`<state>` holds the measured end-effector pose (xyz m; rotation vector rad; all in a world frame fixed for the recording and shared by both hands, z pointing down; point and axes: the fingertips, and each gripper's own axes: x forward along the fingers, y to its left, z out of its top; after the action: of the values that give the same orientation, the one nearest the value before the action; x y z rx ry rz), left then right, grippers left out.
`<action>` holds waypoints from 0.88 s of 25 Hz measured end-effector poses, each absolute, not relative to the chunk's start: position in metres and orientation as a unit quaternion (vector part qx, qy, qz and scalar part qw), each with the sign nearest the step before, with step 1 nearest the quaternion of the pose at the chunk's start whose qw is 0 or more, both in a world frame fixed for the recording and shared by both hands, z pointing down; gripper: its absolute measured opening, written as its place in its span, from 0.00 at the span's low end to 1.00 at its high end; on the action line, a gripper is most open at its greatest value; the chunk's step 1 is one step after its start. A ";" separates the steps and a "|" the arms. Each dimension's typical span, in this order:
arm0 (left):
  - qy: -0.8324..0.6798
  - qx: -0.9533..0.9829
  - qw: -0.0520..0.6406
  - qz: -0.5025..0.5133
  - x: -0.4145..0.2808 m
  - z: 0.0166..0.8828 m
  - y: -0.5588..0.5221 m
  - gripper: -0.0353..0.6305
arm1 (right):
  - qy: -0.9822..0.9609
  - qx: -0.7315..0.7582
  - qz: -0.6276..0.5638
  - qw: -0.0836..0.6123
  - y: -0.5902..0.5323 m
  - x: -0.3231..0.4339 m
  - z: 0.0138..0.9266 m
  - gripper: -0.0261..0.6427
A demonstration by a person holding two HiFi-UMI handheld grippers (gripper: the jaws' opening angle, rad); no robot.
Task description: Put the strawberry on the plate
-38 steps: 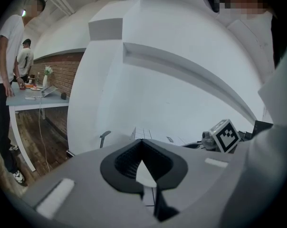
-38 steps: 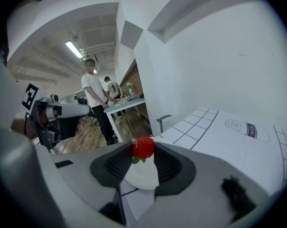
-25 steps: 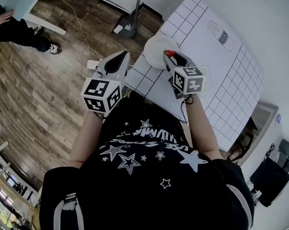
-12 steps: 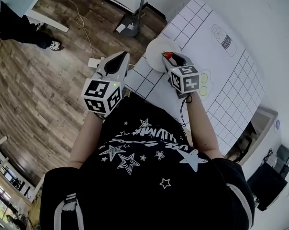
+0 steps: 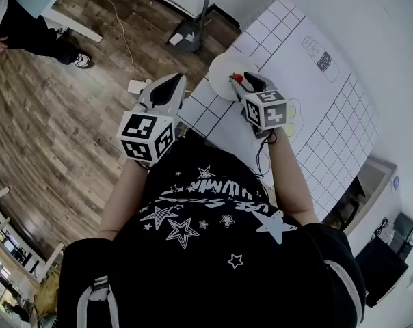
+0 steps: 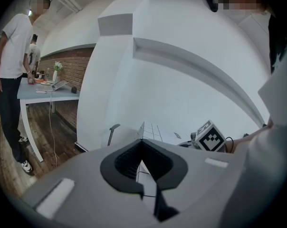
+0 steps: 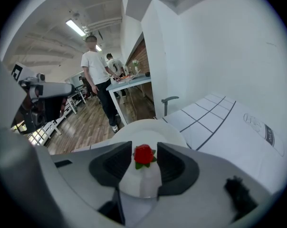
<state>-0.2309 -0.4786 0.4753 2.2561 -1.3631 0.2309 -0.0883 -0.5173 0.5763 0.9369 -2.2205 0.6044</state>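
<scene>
A red strawberry [image 7: 144,156] with green leaves lies between the jaws of my right gripper [image 7: 143,164], just above or on the white plate [image 7: 150,126]. The jaws are opening, and a thin gap shows on each side of the berry. In the head view the right gripper [image 5: 242,80] reaches over the near rim of the plate [image 5: 222,61], with the strawberry [image 5: 237,78] at its tip. My left gripper [image 5: 171,82] hangs left of the plate over the table's edge. Its fingertips meet and hold nothing [image 6: 142,144].
The plate stands at the corner of a white mat with a grid and printed outlines [image 5: 316,94]. Wooden floor [image 5: 49,128] lies to the left, with a stand's base [image 5: 187,34] by the table. A person [image 7: 97,70] stands at a far table [image 6: 48,89].
My right gripper has edged slightly farther over the plate with the strawberry at its tip. The left gripper has kept its place.
</scene>
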 end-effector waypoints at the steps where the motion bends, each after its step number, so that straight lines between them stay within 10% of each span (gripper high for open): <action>1: -0.499 0.827 0.244 0.085 -0.231 0.474 -0.477 0.06 | -0.846 0.359 0.229 0.320 -0.518 -0.088 0.574 0.28; 14: -0.491 0.840 0.219 0.076 -0.204 0.452 -0.468 0.06 | -0.894 0.364 0.202 0.168 -0.499 -0.073 0.493 0.27; 22: -0.475 0.853 0.206 0.064 -0.164 0.434 -0.438 0.06 | -0.905 0.358 0.172 0.154 -0.455 -0.043 0.463 0.09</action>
<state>-0.1638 -0.4376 0.4345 2.3768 -1.3250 0.1782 -0.0433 -0.4548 0.4628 1.0251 -2.5942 0.4940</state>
